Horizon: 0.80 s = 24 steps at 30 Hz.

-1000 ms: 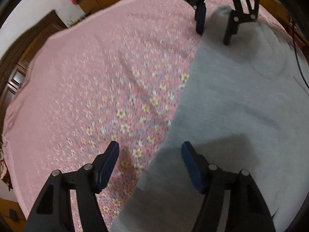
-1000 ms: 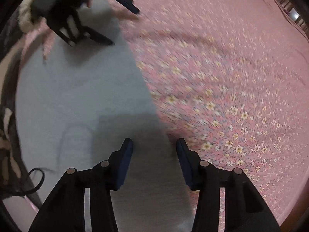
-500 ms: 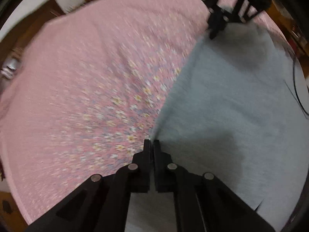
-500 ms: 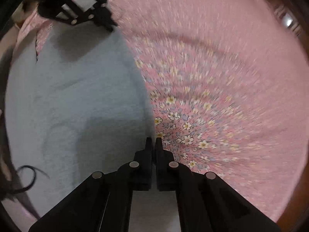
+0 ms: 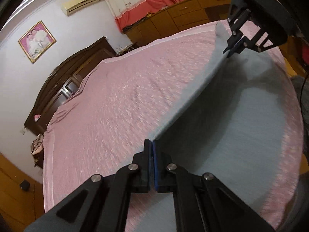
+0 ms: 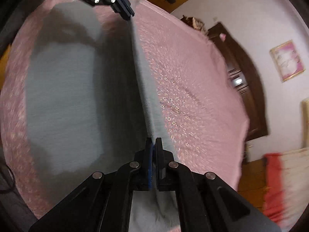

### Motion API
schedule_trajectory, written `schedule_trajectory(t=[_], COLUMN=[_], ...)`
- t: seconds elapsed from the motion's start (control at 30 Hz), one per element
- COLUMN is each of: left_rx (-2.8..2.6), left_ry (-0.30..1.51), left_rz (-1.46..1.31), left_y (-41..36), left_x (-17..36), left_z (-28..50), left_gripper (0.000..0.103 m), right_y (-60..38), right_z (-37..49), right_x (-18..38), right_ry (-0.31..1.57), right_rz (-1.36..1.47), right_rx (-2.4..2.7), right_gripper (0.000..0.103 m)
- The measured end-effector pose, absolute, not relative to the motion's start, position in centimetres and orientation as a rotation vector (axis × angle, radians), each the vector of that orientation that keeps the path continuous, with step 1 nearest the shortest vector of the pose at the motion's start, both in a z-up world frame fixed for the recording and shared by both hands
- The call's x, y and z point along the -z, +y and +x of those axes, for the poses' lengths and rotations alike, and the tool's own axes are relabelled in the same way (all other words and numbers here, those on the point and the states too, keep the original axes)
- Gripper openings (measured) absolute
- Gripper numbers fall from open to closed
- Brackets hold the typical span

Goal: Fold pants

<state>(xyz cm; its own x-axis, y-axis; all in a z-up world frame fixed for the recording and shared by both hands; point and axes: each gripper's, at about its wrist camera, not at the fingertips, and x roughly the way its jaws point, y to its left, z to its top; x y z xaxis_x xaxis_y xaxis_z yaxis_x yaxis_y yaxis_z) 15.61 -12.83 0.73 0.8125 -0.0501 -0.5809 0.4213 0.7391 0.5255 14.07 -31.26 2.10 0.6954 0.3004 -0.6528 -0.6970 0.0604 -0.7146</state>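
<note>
1. No readable writing anywhere: the framed picture (image 5: 37, 41) on the pale wall shows only pink and white shapes, and the air conditioner (image 5: 82, 4) high on that wall carries no legible brand.
2. Here are the pants (image 5: 241, 119), pale grey, lying on the bed's pink flowered sheet (image 5: 115, 100), toward the right side of the left wrist view.
3. One long edge of the pants is raised off the sheet and drawn into a taut, straight line between the two grippers.
4. That line gives the long axis: in the left wrist view it runs from bottom centre up to the upper right; in the right wrist view it runs from bottom centre up to the top, a little left of centre.
5. Beneath the lifted edge, the rest of the grey cloth lies flat with a dark shadow across it.
6. The left gripper (image 5: 151, 142) has its jaws pressed together, with the pants' edge pinched right at the tips.
7. The right gripper (image 6: 154, 140) is likewise clamped tight on the cloth edge, blue pads meeting with only fabric between them.
8. Each gripper angles downward toward the bed; from the left wrist view the right gripper (image 5: 230, 51) is at the far end of the taut edge, and the left gripper (image 6: 126, 12) shows the same from the other side.
9. Behind the bed: a dark wooden headboard (image 5: 63, 81), wooden drawers (image 5: 185, 17) and a red-hemmed curtain (image 5: 146, 2).
10. The background is motion-blurred, so finer detail cannot be told.
</note>
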Motion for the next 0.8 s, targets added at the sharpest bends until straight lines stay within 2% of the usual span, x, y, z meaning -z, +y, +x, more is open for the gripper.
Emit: schedule_trajectory(t=[0.3, 0.43, 0.8], left_rx=[0.183, 0.169, 0.21], left_ry=[0.587, 0.577, 0.601], left_rz=[0.774, 0.89, 1.063], left_y=[-15.3, -16.4, -16.3], left_x=[3.2, 4.6, 7.7], left_z=[6.6, 5.1, 3.1], left_gripper=[0.002, 0.002, 0.002], right_y=[-33.5, -34.5, -38.5], right_z=[5.8, 3.2, -3.0], right_x=[3.6, 5.4, 9.8], right_ry=[0.321, 0.234, 0.136], right_rz=[-1.469, -1.587, -1.722], right_rx=[-0.766, -0.719, -0.689], right_gripper=[0.003, 0.003, 0.003])
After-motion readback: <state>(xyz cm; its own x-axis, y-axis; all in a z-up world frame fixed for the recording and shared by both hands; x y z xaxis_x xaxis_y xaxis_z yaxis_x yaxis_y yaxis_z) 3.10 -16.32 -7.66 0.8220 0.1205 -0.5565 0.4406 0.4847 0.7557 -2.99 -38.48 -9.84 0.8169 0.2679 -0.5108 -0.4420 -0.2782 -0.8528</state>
